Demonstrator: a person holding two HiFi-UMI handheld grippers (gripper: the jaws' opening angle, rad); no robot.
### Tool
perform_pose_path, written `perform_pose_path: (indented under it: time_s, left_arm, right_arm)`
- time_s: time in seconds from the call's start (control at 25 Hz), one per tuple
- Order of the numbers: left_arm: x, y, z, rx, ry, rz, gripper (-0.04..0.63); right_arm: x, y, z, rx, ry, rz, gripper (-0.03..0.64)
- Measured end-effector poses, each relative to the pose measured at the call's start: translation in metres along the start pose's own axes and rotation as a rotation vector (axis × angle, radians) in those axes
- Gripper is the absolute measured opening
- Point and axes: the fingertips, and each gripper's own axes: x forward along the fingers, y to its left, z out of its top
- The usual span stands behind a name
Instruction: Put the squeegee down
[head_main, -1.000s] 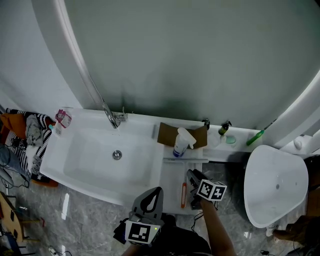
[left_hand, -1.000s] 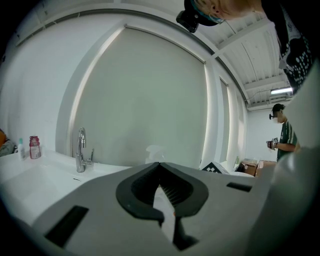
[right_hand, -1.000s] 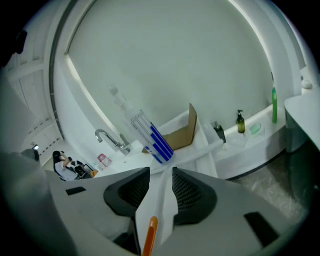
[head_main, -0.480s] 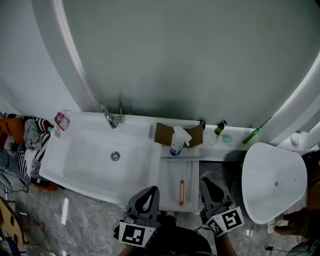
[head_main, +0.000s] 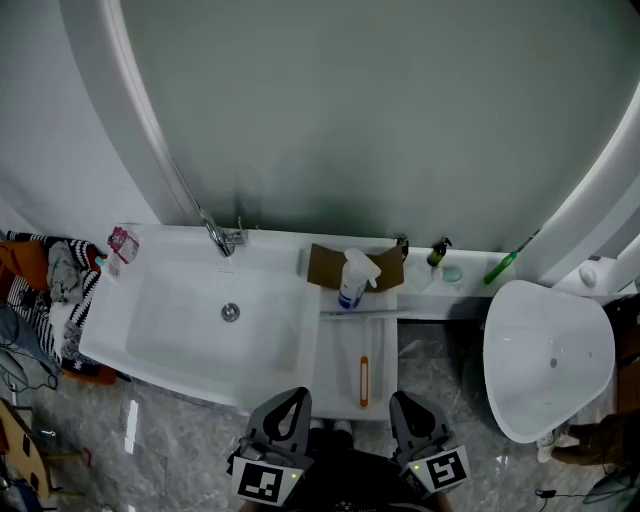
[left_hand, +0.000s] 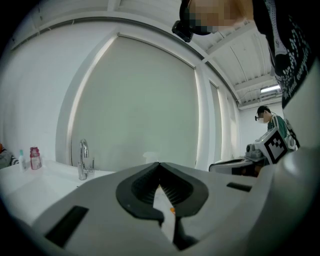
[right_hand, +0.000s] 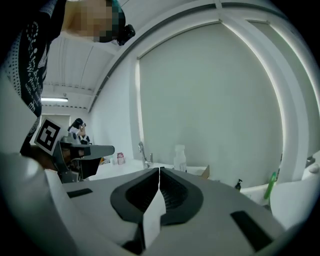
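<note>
The squeegee (head_main: 364, 381), with an orange handle and a long pale blade at its far end, lies flat on the white counter (head_main: 338, 360) beside the sink. A sliver of its orange handle (left_hand: 172, 210) shows below the left gripper's jaws. My left gripper (head_main: 298, 396) hangs at the counter's near edge, left of the handle, shut and empty (left_hand: 159, 164). My right gripper (head_main: 398, 398) is at the near edge on the handle's right, clear of it, shut with nothing in it (right_hand: 159, 170).
A white spray bottle (head_main: 351, 278) and an open cardboard box (head_main: 325, 266) stand behind the squeegee. The sink (head_main: 160, 330) with a chrome faucet (head_main: 220, 238) lies left. A dark pump bottle (head_main: 434, 254), a green tube (head_main: 500, 268) and a white basin (head_main: 548, 360) sit right.
The right gripper has drawn back from the squeegee's handle toward the near edge and shut its jaws; the squeegee stays lying on the counter. The left gripper has hardly shifted.
</note>
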Motion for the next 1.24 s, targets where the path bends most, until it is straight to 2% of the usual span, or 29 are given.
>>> perform_pose_path:
  time_s: [0.16, 0.48, 1.24]
  left_arm:
    - [-0.0021, -0.0014, -0.0042, -0.002, 0.014, -0.007, 0.005]
    - [-0.0012, -0.0023, 0.0007, -0.002, 0.0, -0.01, 0.005]
    - [0.0, -0.003, -0.0009, -0.001, 0.004, -0.011, 0.005]
  right_arm:
    - [0.0024, 0.0076, -0.0012, -0.041, 0.011, 0.022, 0.021]
    - [0.0025, 0.0109, -0.0047, -0.044, 0.023, 0.029, 0.021]
    - [0.0045, 0.0062, -0.0088, -0.01, 0.04, 0.029, 0.021]
